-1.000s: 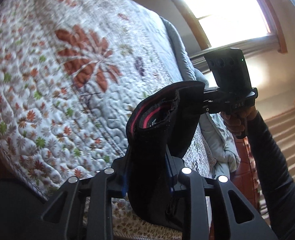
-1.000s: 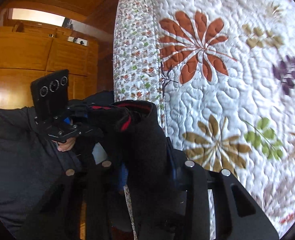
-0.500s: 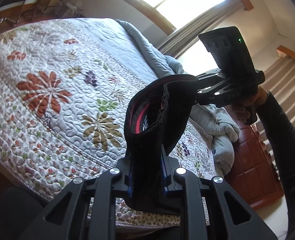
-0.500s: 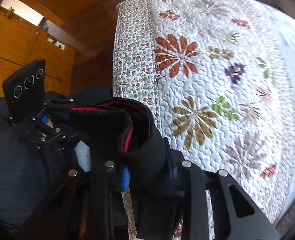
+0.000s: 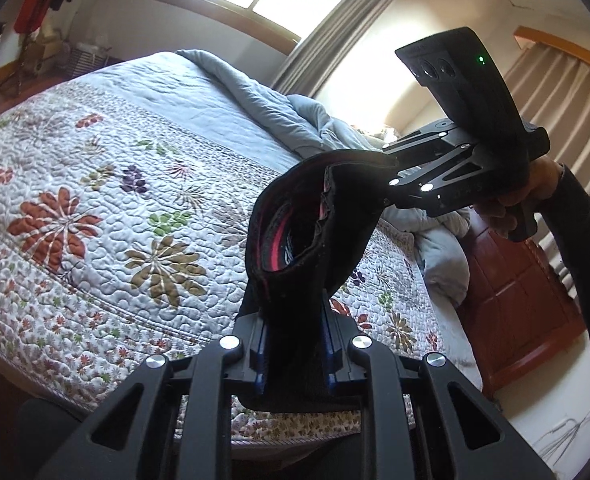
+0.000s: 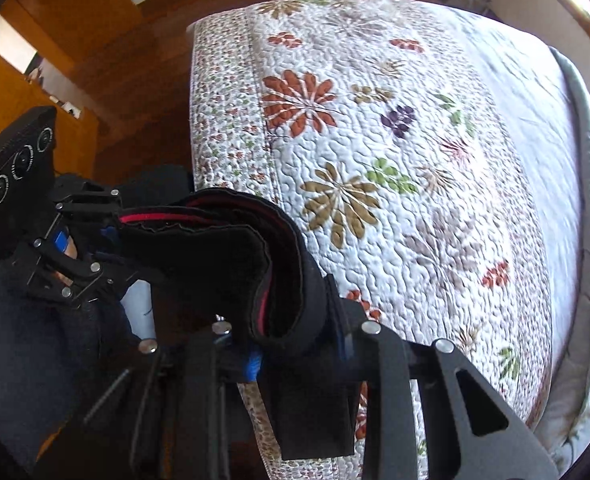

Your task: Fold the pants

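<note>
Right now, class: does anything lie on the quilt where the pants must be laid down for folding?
Nothing visible does. The pants hang between both tongs, above the bare flowered quilt; the bunched grey blanket lies at the far end.

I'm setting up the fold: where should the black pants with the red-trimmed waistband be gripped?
At the waistband of the black pants, one end per gripper, each coming from its own side: the left gripper and right gripper already pinch it there, so the band hangs between them.

The quilted bed (image 5: 95,208) lies bare and passable (rumpled blue duvet (image 5: 303,120) crowds its far side).
</note>
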A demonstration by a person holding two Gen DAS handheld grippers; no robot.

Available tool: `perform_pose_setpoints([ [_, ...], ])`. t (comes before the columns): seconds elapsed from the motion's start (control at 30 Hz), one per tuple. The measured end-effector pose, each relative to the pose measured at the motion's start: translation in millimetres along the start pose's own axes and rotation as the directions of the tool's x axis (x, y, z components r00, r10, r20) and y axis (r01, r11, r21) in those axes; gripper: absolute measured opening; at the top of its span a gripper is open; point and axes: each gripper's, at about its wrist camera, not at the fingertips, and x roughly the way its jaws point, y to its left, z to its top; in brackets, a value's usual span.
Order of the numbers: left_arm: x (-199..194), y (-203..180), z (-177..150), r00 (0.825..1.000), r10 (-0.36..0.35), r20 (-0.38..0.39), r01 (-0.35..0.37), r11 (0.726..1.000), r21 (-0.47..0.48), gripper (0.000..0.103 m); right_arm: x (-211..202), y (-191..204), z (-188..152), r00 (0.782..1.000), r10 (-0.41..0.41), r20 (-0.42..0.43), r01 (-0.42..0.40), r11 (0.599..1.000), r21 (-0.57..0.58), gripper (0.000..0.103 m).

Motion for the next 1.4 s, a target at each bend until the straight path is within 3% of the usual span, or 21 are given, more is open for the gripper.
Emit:
perform_pose_setpoints([
  [0.53, 17, -83, -12, 0.999, -0.022, -0.042, 0.028, 0.989, 0.148, 0.02, -28, -1, -76, 0.992, -0.121, 0.029, 0.118, 0.99, 0.072, 0.025],
  [1.4, 60, -139, -33, 0.993, -0.071, -0.099, 0.094, 0.964, 0.248, 0.02, -30, -14, -157, 0.971, -0.236, 0.037, 0.231, 0.968, 0.097, 0.024],
])
